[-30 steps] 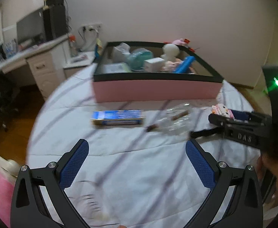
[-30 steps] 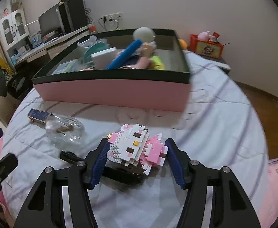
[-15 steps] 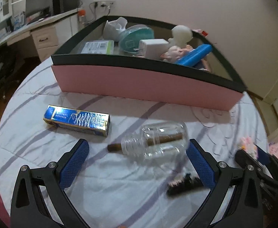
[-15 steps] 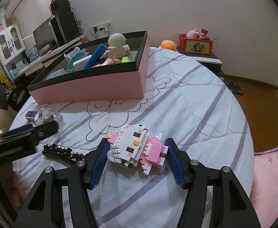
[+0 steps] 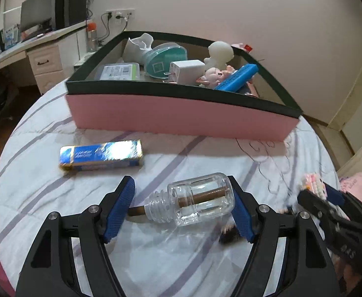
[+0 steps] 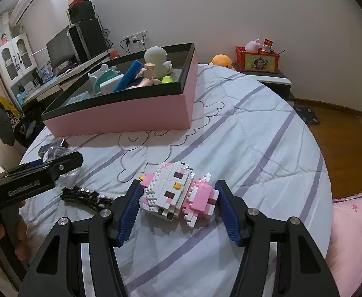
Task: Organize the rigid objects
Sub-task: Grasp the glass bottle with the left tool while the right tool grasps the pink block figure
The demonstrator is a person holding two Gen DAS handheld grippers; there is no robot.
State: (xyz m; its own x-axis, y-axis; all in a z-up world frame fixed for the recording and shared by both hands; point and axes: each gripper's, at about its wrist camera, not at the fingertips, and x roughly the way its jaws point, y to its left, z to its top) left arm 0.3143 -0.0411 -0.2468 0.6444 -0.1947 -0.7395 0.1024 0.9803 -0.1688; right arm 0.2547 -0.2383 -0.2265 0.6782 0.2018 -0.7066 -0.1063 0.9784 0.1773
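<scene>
A clear glass jar (image 5: 200, 201) with a brown stick inside lies on its side on the striped bedsheet. My left gripper (image 5: 179, 182) straddles it with its jaws closing. The right pad is at the jar's base, and the left pad stands clear of the mouth. My right gripper (image 6: 178, 185) is shut on a pink-and-white brick cat figure (image 6: 171, 190), low over the sheet. Behind stands the pink box (image 5: 181, 113) with a black rim, holding several toys and packs. A blue foil pack (image 5: 101, 152) lies left of the jar.
A black beaded hair clip (image 6: 84, 195) lies on the sheet between the grippers. A desk with a monitor (image 5: 36, 17) stands far left. A red crate (image 6: 257, 58) sits on a nightstand at the back. The bed edge drops to wooden floor (image 6: 341, 148) at right.
My left gripper came forward and down onto the jar, and its jaws narrowed around it. The right gripper's view swung sideways with the brick figure still held.
</scene>
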